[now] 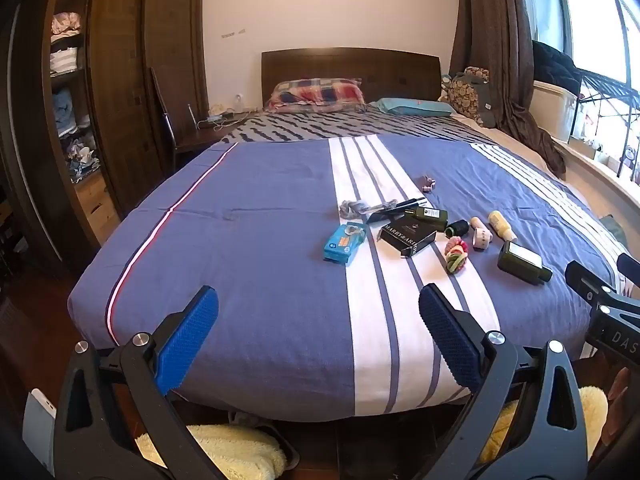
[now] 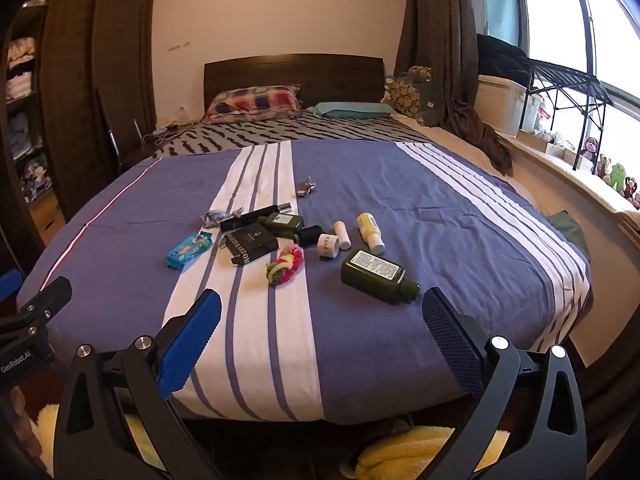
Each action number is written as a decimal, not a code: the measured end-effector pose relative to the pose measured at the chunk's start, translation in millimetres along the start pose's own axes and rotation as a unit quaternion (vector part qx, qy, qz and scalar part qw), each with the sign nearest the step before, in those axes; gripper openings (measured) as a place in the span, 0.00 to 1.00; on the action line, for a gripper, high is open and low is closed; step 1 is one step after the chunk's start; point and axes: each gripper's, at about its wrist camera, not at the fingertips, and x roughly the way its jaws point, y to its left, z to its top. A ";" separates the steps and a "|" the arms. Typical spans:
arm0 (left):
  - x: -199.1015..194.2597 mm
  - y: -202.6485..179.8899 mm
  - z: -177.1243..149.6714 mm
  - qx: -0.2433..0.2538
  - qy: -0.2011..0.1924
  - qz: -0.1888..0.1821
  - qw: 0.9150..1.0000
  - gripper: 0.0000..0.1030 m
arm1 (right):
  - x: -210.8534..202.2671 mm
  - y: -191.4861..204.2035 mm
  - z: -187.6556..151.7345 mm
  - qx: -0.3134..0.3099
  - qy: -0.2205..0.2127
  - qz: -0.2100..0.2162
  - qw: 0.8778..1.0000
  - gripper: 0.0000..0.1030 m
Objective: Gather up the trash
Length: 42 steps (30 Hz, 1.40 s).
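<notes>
Small items lie scattered on a bed (image 1: 260,240) (image 2: 440,220) with a blue and white striped cover: a blue wipes pack (image 1: 344,243) (image 2: 188,251), a black box (image 1: 408,236) (image 2: 251,245), a dark green bottle (image 1: 523,261) (image 2: 378,276), a second green bottle (image 1: 431,217) (image 2: 282,222), a yellow bottle (image 1: 502,225) (image 2: 370,231), a colourful hair tie (image 1: 457,255) (image 2: 286,264), a crumpled grey wrapper (image 1: 354,208) (image 2: 214,217) and a small scrap (image 1: 427,183) (image 2: 306,189). My left gripper (image 1: 318,338) and right gripper (image 2: 320,340) hover open over the foot of the bed, nothing between their fingers.
A dark wardrobe (image 1: 116,92) with open shelves stands left of the bed. Pillows (image 1: 318,94) lie by the headboard. Curtains (image 2: 444,52), a rack and a window sill with toys (image 2: 612,174) run along the right. Yellow fluffy slippers (image 1: 224,452) (image 2: 420,452) sit on the floor below.
</notes>
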 end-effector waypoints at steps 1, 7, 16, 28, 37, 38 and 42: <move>0.1 0.0 -0.1 0.001 0.000 0.000 1.000 0.92 | -0.2 0.3 0.1 -0.001 -0.001 0.000 1.000 0.98; 0.5 2.6 -0.1 0.005 0.002 -0.001 1.000 0.92 | 0.2 0.0 -0.6 0.001 -0.004 0.001 1.000 0.98; -5.1 -1.5 4.9 0.005 -0.006 0.003 1.000 0.92 | -3.3 1.8 2.2 -0.002 -0.008 0.001 1.000 0.97; -7.6 0.3 5.0 0.005 -0.008 0.003 1.000 0.92 | -3.3 2.4 3.0 -0.002 -0.010 0.001 1.000 0.97; -7.3 -0.6 4.8 0.006 -0.008 0.003 1.000 0.92 | -3.3 2.1 2.4 -0.002 -0.010 0.001 1.000 0.98; -7.6 -0.3 5.0 0.006 -0.008 0.003 1.000 0.92 | -3.3 2.0 2.5 -0.002 -0.010 0.001 1.000 0.97; -7.3 -0.8 5.0 0.006 -0.008 0.004 1.000 0.92 | -3.3 2.3 2.9 -0.001 -0.010 0.002 1.000 0.97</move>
